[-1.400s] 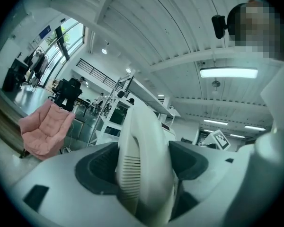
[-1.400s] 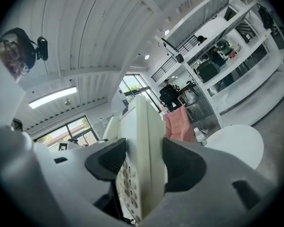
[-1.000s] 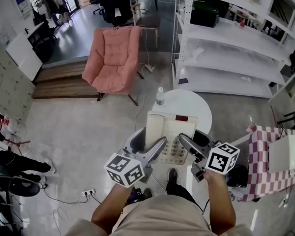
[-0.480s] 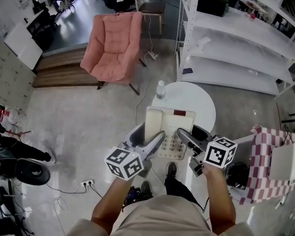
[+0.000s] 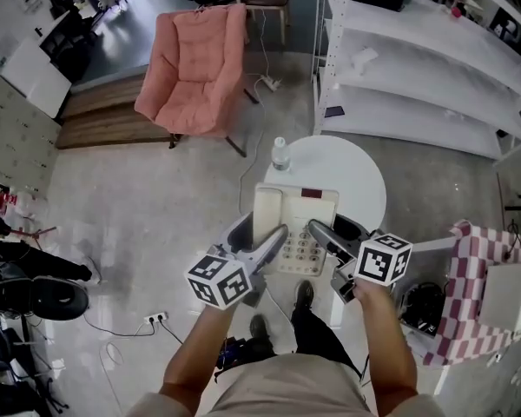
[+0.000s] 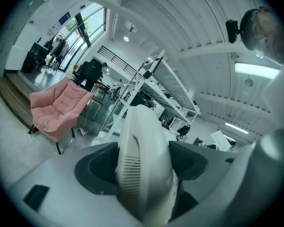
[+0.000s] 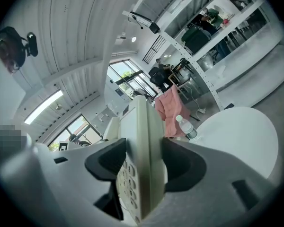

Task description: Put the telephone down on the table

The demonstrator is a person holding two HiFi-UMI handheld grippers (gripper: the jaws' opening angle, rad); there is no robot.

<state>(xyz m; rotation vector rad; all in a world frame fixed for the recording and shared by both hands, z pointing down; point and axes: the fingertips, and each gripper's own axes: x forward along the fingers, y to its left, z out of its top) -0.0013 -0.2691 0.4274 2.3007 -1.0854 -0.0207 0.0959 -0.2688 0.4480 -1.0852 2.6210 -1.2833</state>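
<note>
Left gripper [image 5: 259, 240]: jaws clamped on the left edge of the telephone [image 5: 297, 224]. Left gripper view shows the cream handset [image 6: 144, 164], w/ slotted grille, wedged upright between the two dark pads, both touching it.

Right gripper [image 5: 337, 235]: jaws closed on the phone's right edge. Right gripper view shows the body edge-on between the pads, keypad [image 7: 124, 176] facing left.

Telephone: cream desk set w/ handset seated on its left side, dark display strip at top, keys toward the person. Carried level between both grippers, in front of the person's legs. In head view its far half overlaps the near rim of the round white table [image 5: 360, 176]; whether the base touches the tabletop cannot be told.

Marker cubes: one on each gripper, left [image 5: 219, 279] and right [image 5: 382, 259], nearer the person than the jaws.

Surroundings: clear water bottle [image 5: 280, 155] upright at the table's far-left rim, apart from the phone. Pink armchair [image 5: 195, 68] beyond, on grey floor. White shelving [image 5: 417, 68] to the upper right. Red-and-white checked cloth [image 5: 469, 294] at right, well apart from the table.
</note>
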